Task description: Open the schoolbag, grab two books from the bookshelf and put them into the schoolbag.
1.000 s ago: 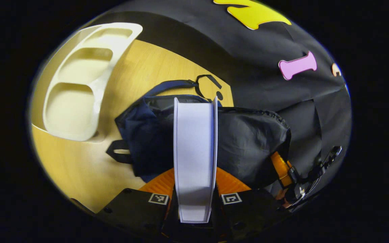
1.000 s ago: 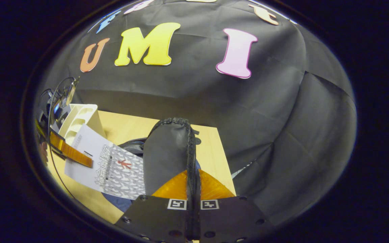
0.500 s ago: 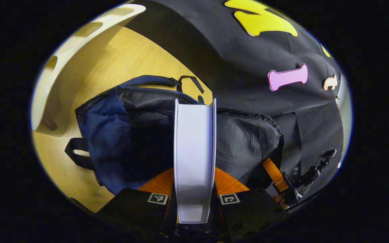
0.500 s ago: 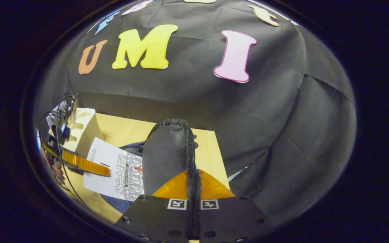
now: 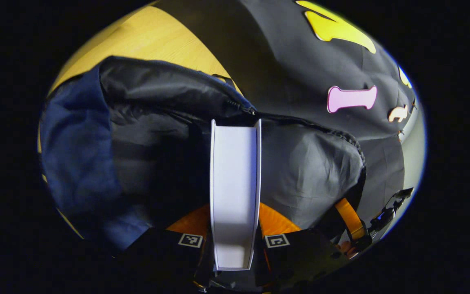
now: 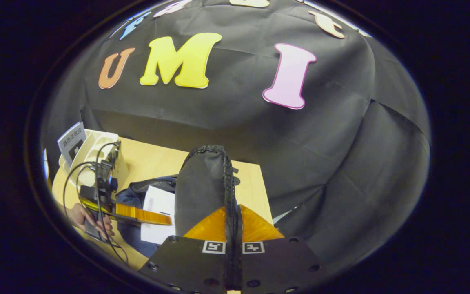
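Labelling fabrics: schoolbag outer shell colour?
Navy blue schoolbag, with a black lining; clearest in the left gripper view.

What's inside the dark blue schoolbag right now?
A white book, held by the left gripper, is partly down in the dark blue schoolbag's open mouth. Its lower end and the bag's bottom are hidden by fabric.

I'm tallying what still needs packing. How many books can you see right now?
2: one book clamped in the left gripper, going into the schoolbag; another book stands in the bookshelf. Others may be hidden.
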{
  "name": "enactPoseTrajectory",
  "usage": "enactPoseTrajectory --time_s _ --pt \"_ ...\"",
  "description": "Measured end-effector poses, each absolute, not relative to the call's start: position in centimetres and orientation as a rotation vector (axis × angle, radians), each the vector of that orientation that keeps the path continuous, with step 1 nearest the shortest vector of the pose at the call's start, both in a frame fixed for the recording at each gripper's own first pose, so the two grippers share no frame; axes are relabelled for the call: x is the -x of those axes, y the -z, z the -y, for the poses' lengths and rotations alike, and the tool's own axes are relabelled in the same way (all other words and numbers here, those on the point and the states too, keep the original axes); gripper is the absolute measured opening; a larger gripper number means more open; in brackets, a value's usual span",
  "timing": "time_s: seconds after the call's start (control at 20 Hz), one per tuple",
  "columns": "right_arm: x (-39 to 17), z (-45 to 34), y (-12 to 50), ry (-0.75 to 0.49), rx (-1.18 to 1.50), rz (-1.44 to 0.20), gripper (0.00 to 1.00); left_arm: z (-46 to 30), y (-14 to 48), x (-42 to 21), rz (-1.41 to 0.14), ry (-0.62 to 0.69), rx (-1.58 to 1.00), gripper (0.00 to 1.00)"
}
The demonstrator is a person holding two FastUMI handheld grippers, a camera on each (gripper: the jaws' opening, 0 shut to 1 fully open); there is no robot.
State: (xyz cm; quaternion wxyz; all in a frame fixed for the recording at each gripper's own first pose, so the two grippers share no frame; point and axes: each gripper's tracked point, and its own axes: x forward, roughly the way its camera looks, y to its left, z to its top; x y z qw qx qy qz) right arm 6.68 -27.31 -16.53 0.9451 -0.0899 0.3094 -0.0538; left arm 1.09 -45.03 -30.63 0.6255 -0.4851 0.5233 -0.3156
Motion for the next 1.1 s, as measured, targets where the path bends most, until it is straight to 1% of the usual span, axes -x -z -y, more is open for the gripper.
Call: enactPoseTrajectory --time_s 0.05,0.1,0.15,0.2,0.25,0.3,0.4,0.45,0.5,0.55,0.6,0.65,0.7,0.9,1.1 --pt "-6.7 27.2 16.6 0.108 0.180 -0.630 0.00 45.3 31.1 -1.4 -1.207 0.719 1.123 0.44" --pt "-6.8 27.0 16.7 0.104 0.176 -0.632 0.00 45.5 31.4 -1.5 -1.212 0.718 1.125 0.41" --pt "-6.9 26.9 16.9 0.101 0.172 -0.633 0.00 45.5 31.6 -1.5 -1.216 0.718 1.123 0.45" --pt "-7.0 26.8 16.9 0.099 0.168 -0.634 0.00 45.4 31.8 -1.6 -1.217 0.717 1.115 0.42" --pt "-7.1 26.7 17.1 0.096 0.165 -0.636 0.00 45.5 32.0 -1.6 -1.218 0.718 1.092 0.41" --pt "-7.2 26.7 17.2 0.095 0.160 -0.637 0.00 45.4 32.5 -1.5 -1.224 0.723 1.050 0.46" --pt "-7.1 26.7 17.7 0.093 0.163 -0.641 0.00 45.3 33.7 -1.1 -1.274 0.696 0.963 0.45" --pt "-7.2 26.7 17.8 0.092 0.168 -0.640 0.00 45.2 34.1 -1.1 -1.295 0.677 0.938 0.70" --pt "-7.1 26.6 17.9 0.090 0.165 -0.640 0.00 44.9 34.4 -1.0 -1.313 0.654 0.900 0.73" --pt "-7.3 26.6 18.1 0.091 0.162 -0.642 0.00 44.1 34.9 -1.1 -1.328 0.614 0.839 0.78" --pt "-7.2 26.6 18.2 0.092 0.163 -0.642 0.00 43.4 35.3 -1.1 -1.335 0.586 0.790 0.74" --pt "-7.2 26.6 18.4 0.092 0.167 -0.641 0.00 42.6 35.1 -1.1 -1.341 0.570 0.749 0.73" --pt "-7.3 26.7 18.5 0.096 0.178 -0.639 0.00 42.3 34.8 -1.0 -1.344 0.555 0.704 0.82" --pt "-7.2 26.4 18.8 0.087 0.179 -0.637 0.00 38.7 32.8 -0.3 -1.355 0.497 0.468 0.82" --pt "-6.9 25.8 18.9 0.082 0.170 -0.630 0.00 33.6 30.0 -1.4 -1.271 0.431 0.220 0.82"
